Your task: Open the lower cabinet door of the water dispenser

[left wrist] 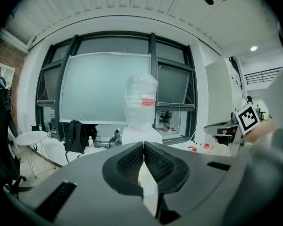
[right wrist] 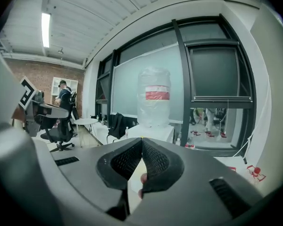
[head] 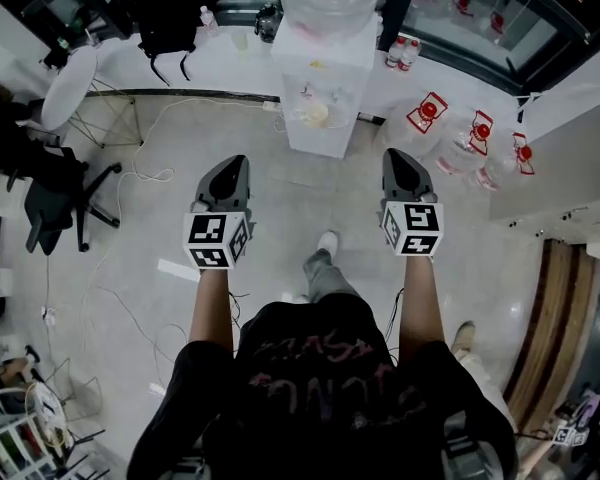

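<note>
Pointing forward side by side, both tools are held out in front of the person, well apart from each other. The left gripper (head: 237, 159) has its fingers (left wrist: 132, 161) pressed together at the tips, with nothing between them. The right gripper (head: 395, 154) is the same: its fingers (right wrist: 155, 161) meet at the tips and hold nothing.

The water dispenser (head: 325, 78) stands straight ahead against the window wall, white, with a plastic-wrapped bottle (right wrist: 154, 98) on top. Neither tool touches it. Its lower front is steeply foreshortened in the head view and hidden behind the tool bodies in both gripper views, so I cannot tell how the lower cabinet door stands.

Bare floor (head: 280, 208) lies between the person and the dispenser, with cables (head: 130, 183) trailing to the left. A black backpack (head: 170, 18) sits on the low white surface (head: 230, 63) left of the dispenser. Red-labelled water jugs (head: 477, 133) lie on the floor to its right. An office chair (head: 55, 193) and a round white table (head: 68, 86) stand farther left.
</note>
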{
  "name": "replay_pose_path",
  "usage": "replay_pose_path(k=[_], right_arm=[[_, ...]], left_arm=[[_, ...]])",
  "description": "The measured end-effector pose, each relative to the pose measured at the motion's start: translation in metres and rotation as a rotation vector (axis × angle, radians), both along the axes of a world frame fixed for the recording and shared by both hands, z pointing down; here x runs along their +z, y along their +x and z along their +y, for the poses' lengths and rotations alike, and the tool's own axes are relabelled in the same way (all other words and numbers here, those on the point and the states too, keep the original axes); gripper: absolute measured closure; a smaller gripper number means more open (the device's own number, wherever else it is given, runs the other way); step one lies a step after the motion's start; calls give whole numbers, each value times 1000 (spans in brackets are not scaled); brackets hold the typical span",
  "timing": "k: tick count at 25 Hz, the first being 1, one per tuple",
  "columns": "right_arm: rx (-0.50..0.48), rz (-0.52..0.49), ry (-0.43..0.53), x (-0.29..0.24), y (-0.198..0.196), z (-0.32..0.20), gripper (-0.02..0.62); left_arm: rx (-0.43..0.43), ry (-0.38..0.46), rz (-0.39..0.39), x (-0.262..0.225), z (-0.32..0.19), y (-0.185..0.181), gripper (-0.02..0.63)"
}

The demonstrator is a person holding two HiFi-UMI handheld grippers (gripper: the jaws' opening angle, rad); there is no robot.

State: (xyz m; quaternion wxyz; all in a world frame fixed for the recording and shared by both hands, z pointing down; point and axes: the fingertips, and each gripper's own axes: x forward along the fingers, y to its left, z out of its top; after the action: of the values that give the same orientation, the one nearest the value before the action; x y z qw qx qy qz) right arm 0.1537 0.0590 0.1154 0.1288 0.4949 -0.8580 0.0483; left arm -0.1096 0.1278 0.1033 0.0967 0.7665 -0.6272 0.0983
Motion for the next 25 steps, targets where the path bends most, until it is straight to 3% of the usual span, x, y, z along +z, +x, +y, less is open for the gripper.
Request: replay_pose_path(k=[13,25], right_arm=[[23,-21,-35,22,10,-135,583],[34,-5,-74,48,8,-164,583]], left_arm=[[-48,-52,-41,14,-124,-21,588],[-59,-83,-72,27,-155,-42,588]])
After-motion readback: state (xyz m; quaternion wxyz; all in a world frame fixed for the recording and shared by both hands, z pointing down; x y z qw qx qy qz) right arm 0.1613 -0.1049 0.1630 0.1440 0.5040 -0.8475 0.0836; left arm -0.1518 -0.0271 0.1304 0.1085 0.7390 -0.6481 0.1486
